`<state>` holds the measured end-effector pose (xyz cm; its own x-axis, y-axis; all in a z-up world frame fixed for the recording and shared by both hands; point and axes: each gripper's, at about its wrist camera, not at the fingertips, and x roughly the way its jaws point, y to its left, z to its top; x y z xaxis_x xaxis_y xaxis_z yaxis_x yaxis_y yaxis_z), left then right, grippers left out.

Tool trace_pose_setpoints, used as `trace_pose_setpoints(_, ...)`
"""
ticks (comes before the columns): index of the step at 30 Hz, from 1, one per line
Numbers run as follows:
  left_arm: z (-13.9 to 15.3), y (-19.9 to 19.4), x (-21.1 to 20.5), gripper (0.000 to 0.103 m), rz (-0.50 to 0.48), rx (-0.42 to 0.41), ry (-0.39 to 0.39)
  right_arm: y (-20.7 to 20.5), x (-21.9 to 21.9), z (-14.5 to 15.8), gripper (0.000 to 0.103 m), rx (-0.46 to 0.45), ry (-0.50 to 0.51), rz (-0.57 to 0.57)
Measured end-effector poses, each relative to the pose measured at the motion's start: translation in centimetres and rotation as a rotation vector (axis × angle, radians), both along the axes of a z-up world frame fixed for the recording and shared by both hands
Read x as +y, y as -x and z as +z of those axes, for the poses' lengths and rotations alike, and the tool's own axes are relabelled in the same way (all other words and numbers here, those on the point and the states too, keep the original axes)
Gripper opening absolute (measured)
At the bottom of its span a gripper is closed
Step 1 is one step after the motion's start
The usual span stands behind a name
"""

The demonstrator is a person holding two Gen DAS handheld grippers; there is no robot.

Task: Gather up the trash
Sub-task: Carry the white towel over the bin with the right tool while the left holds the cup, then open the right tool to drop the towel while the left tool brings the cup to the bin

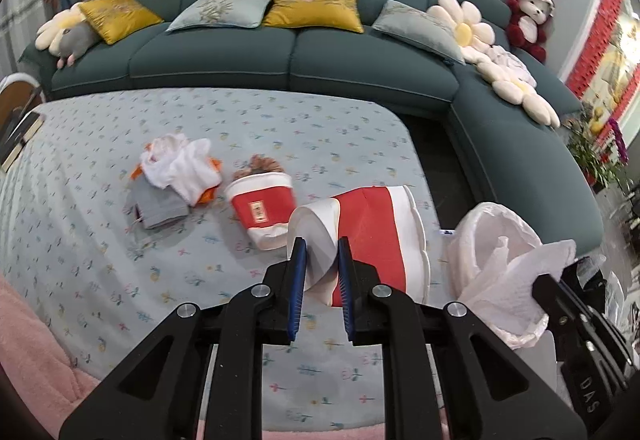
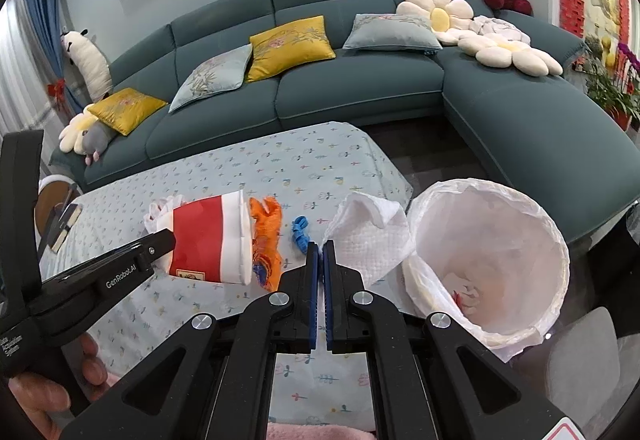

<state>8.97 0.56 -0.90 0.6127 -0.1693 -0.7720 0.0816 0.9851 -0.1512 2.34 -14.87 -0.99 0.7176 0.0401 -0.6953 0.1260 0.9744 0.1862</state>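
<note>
My left gripper point(image 1: 322, 244) is shut on the narrow base of a red-and-white paper cup point(image 1: 376, 240), which it holds sideways above the flowered tablecloth point(image 1: 100, 224). The right wrist view shows that gripper point(image 2: 170, 238) and the cup point(image 2: 208, 240) from the side. A white paper towel point(image 2: 362, 236) is pinched in my right gripper point(image 2: 321, 246), which is shut on it beside the bin with a white liner point(image 2: 492, 260). A second cup point(image 1: 262, 209) lies on the table with brown scraps at its mouth. Orange scraps point(image 2: 266, 240) and a blue twist point(image 2: 300, 230) lie nearby.
A heap of white tissue, orange bits and grey cloth point(image 1: 176, 175) sits at mid-table. A teal corner sofa point(image 1: 248, 55) with cushions runs behind and to the right. A book point(image 2: 66, 224) lies on the table's left side. A pink blanket point(image 1: 36, 352) borders the near edge.
</note>
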Motion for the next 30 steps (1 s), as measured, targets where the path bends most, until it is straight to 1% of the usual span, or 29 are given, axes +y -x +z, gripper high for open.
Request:
trace_pose_setpoints(6,0.4,0.0,-3.8,0.016,-0.069,-0.012,-0.007,0.4,-1.8,0.0,0.002,-0.003,-0.007,-0.043)
trace_pose_setpoints(12,0.1,0.1,-8.0,0.016,-0.142,-0.008,-0.021,1.0,-4.6,-0.2,0.002,-0.003,-0.014,-0.096)
trace_pose_setpoints(21,-1.8,-0.2,-13.5,0.016,-0.242,0.046,-0.022,1.5,-9.6,-1.2,0.003,0.01,-0.034,-0.188)
trace_pose_setpoints(30,-3.4,-0.8,-18.4,0.016,-0.325,0.074,-0.041,1.4,-13.9,-3.0,0.003,0.038,-0.06,-0.268)
